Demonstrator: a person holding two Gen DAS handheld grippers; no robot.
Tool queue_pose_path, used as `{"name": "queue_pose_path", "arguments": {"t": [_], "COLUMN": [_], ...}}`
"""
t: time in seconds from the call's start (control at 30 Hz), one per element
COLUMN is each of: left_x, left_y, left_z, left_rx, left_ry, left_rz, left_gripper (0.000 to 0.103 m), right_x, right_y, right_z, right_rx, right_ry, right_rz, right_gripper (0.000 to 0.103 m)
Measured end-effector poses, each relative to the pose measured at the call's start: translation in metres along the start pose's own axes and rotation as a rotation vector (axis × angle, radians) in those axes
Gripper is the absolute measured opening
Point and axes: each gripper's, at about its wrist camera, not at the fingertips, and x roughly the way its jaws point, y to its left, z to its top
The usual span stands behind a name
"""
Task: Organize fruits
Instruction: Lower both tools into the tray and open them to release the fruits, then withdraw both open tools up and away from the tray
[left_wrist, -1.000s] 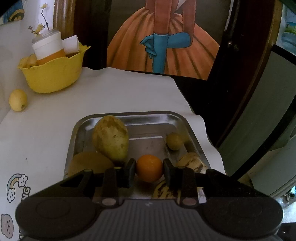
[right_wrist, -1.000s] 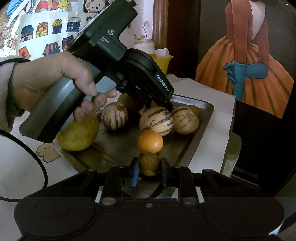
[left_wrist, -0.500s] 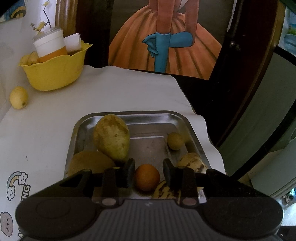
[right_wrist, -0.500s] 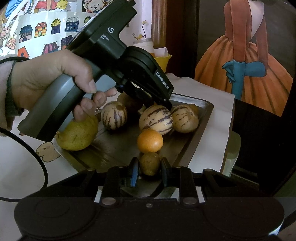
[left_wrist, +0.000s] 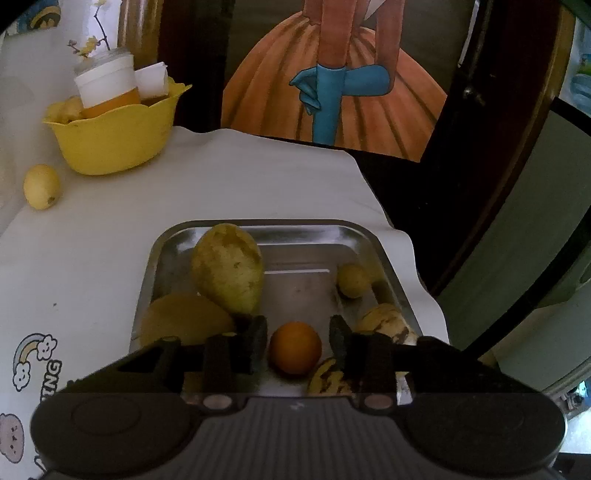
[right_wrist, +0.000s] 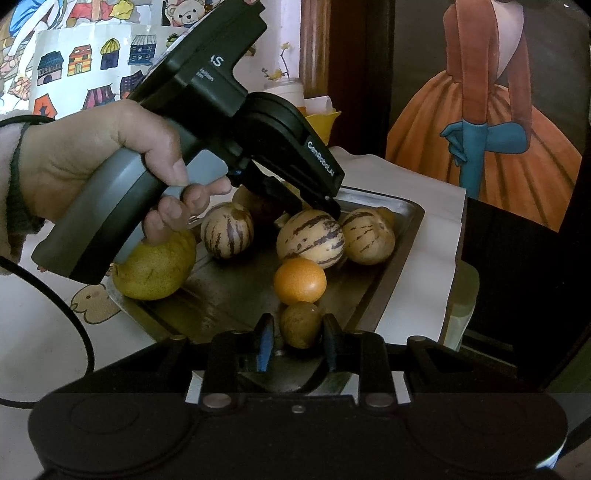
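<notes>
A metal tray (left_wrist: 384, 254) on the white table holds the fruit. In the left wrist view my left gripper (left_wrist: 298, 338) is open, its jaws on either side of an orange (left_wrist: 294, 352) without touching it. A big yellow-green mango (left_wrist: 228, 273), a flat yellow fruit (left_wrist: 184, 321), a small brown fruit (left_wrist: 352, 280) and striped melons (left_wrist: 384, 325) lie around it. In the right wrist view my right gripper (right_wrist: 297, 334) is open around the small brown fruit (right_wrist: 300, 324), with small gaps at both sides. The orange (right_wrist: 300, 279) sits just beyond, then three striped melons (right_wrist: 310, 238).
A yellow bowl (left_wrist: 114, 136) with a white cup and fruit stands at the far left of the table, and a lemon (left_wrist: 41, 186) lies next to it. The table edge drops off to the right of the tray. The hand on the left gripper (right_wrist: 110, 166) hangs over the tray.
The orange has dropped from between my left gripper's jaws onto the tray. My right gripper's jaws have opened slightly off the small brown fruit.
</notes>
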Motion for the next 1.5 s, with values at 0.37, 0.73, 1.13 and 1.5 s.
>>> {"name": "queue_pose_path", "arguments": {"t": [0.37, 0.73, 1.13, 1.5], "left_x": [-0.014, -0.034, -0.057, -0.081], "left_y": [-0.005, -0.009, -0.007, -0.001], "left_z": [-0.001, 0.000, 0.000, -0.004], "left_rx": [0.002, 0.001, -0.029, -0.051], "left_ry": [-0.021, -0.049, -0.083, -0.114], "left_rz": [-0.004, -0.006, 0.002, 0.021], "left_gripper": [0.069, 0.087, 0.102, 0.102], "right_x": [-0.006, -0.016, -0.025, -0.038], "right_y": [0.006, 0.011, 0.015, 0.019], "right_z": [0.003, 0.005, 0.008, 0.013], "right_rx": [0.012, 0.014, 0.036, 0.055], "right_ry": [-0.023, -0.043, -0.069, -0.104], "right_rz": [-0.010, -0.007, 0.003, 0.002], "right_gripper": [0.040, 0.061, 0.090, 0.099]}}
